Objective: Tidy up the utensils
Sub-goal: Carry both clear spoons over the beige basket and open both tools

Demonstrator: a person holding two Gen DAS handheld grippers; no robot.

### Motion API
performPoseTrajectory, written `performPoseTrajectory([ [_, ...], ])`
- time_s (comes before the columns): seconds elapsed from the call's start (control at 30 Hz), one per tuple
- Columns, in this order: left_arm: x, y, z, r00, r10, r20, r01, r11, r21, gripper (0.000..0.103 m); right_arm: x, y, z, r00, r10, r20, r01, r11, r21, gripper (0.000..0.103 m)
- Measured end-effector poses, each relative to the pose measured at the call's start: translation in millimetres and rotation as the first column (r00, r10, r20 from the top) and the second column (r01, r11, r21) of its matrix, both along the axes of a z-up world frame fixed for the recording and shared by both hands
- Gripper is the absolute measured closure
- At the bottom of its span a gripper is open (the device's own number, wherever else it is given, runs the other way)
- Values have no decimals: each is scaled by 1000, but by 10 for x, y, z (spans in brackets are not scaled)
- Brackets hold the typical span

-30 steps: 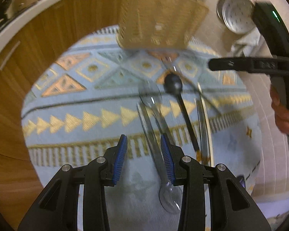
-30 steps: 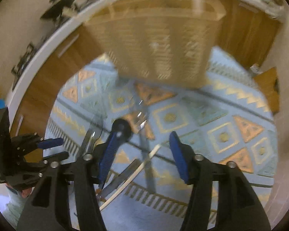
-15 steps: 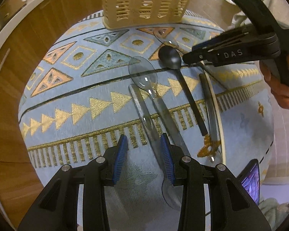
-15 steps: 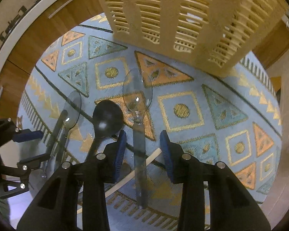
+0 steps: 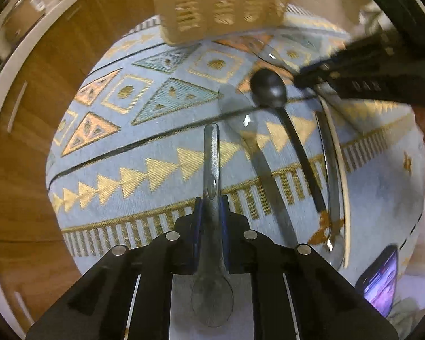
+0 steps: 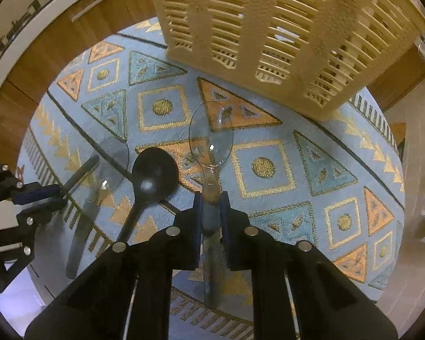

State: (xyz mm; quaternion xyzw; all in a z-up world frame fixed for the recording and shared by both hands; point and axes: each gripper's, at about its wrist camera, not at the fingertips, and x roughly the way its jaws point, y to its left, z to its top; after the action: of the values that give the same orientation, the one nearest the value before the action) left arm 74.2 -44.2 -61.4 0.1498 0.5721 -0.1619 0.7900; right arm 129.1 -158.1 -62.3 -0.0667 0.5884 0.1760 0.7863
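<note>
Left gripper (image 5: 211,208): we see it pinching a clear spoon (image 5: 211,167), handle pointing forward, bowl back between the arms.
Right gripper (image 6: 211,205): we see it pinching a second clear spoon (image 6: 211,133) at the neck.
Black spoon (image 6: 153,174): on the patterned cloth (image 6: 269,167).
Slotted basket (image 6: 269,28): beyond both grippers.
</note>
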Motion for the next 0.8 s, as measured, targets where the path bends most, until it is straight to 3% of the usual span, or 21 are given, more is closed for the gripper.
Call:
performPoseTrajectory([
  [0.2, 189, 300, 165, 992, 120, 33, -113, 980, -163, 93, 43, -410, 146, 997, -75, 13, 74, 997, 28, 93],
  [0.4, 408, 521, 207, 982, 188, 21, -178, 954, -242, 93, 3, -761, 74, 991, -133, -6, 133, 991, -2, 93],
  [0.8, 491, 444, 134, 980, 198, 11, -188, 947, -259, 93, 46, -832, -92, 985, -131, -115, 132, 991, 0, 89],
])
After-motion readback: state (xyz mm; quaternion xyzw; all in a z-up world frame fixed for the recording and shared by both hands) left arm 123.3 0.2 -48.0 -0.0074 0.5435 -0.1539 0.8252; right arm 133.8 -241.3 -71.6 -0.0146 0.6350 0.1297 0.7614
